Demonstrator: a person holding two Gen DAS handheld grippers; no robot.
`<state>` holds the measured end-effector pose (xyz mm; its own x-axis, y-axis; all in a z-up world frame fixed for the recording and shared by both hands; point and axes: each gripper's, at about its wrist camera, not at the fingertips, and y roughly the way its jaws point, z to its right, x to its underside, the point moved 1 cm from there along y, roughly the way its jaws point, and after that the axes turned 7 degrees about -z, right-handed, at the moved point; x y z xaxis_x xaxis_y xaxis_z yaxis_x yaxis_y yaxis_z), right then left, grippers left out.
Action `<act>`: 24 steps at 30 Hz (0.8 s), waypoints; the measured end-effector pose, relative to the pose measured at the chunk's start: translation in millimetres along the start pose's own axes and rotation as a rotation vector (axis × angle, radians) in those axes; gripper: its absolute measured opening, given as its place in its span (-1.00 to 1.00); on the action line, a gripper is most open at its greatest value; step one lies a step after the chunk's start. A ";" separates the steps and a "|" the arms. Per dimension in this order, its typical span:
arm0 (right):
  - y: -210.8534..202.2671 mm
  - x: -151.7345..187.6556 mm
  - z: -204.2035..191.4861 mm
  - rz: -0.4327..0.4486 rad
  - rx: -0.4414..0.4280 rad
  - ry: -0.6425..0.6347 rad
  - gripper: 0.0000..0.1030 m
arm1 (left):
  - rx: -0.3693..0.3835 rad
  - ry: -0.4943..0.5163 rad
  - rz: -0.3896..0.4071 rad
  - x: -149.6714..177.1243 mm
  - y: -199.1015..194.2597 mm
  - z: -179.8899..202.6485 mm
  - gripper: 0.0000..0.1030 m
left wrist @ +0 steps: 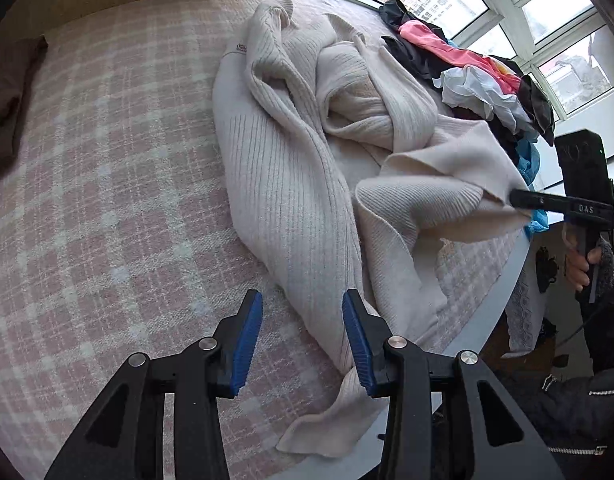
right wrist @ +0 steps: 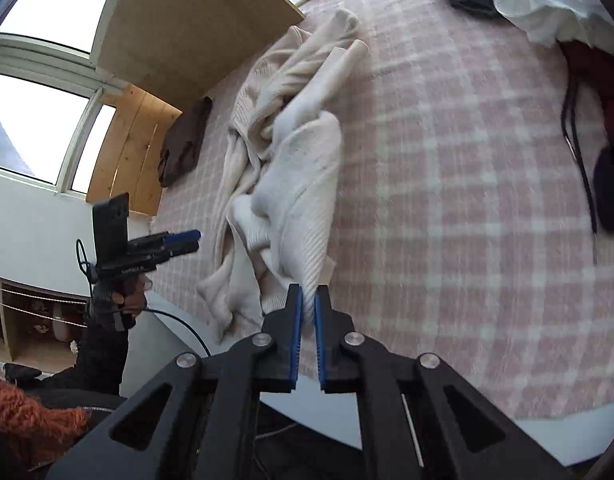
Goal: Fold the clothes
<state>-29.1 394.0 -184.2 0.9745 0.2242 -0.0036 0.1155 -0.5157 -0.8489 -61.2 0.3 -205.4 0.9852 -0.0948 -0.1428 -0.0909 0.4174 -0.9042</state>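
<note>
Sweater, cream ribbed knit, lying crumpled and half twisted on pink checked bed cover. Long axis running from near bed edge away toward window; collar end far, hem end near and trailing over the edge. One sleeve bunched across the middle.

Right gripper clamped on a fold of the knit at the sweater's right-hand side, close to the near edge; cloth pinched between blue pads, drawn up into a taut ridge. From left wrist view, same gripper seen side-on, biting the lifted flap, person's hand on its handle.

Left gripper partly spread, nothing between its pads. Poised above the near hem strip; right-hand pad over the edge of the knit, contact not certain. Bare bed cover showing in the gap.

Governing relation: hem strip lying just ahead and slightly right of left gripper, well nearer to it than to the right one. Likely next call: shift left gripper rightward and down onto the hem, close, then pull apart from the right grip, across the long axis, to spread the body flat.

Risk: twisted sleeve dragging along, spoiling the spread.

Pile of dark, pink and white clothes farther along by the window, apart from the sweater. Brown cloth at far side, untouched.
</note>
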 end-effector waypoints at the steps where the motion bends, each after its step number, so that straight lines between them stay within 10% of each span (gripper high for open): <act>1: -0.5 11.4 10.7 -0.038 0.102 0.023 -0.86 | -0.008 0.003 0.007 -3.0 -2.7 -0.8 -0.21; 4: -20.2 11.8 33.3 0.006 0.204 0.111 -0.77 | -0.025 0.006 0.041 -23.0 -11.9 -3.1 -0.21; 8: -49.6 -60.5 17.3 0.243 0.082 0.106 0.16 | -0.059 0.018 0.097 -77.3 -21.2 -1.2 -0.16; 16: 16.1 -251.9 -30.9 0.266 0.069 0.013 0.16 | -0.239 0.058 0.130 -207.3 1.9 3.5 -0.06; 24: 75.0 -320.8 -23.3 0.147 0.003 -0.011 0.16 | -0.314 0.091 0.021 -270.6 64.5 -17.7 -0.18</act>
<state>-328.6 264.2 -234.4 0.9787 0.1558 -0.1337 -0.0287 -0.5411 -0.8405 -336.3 36.8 -232.2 0.9669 -0.1754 -0.1852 -0.1652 0.1224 -0.9786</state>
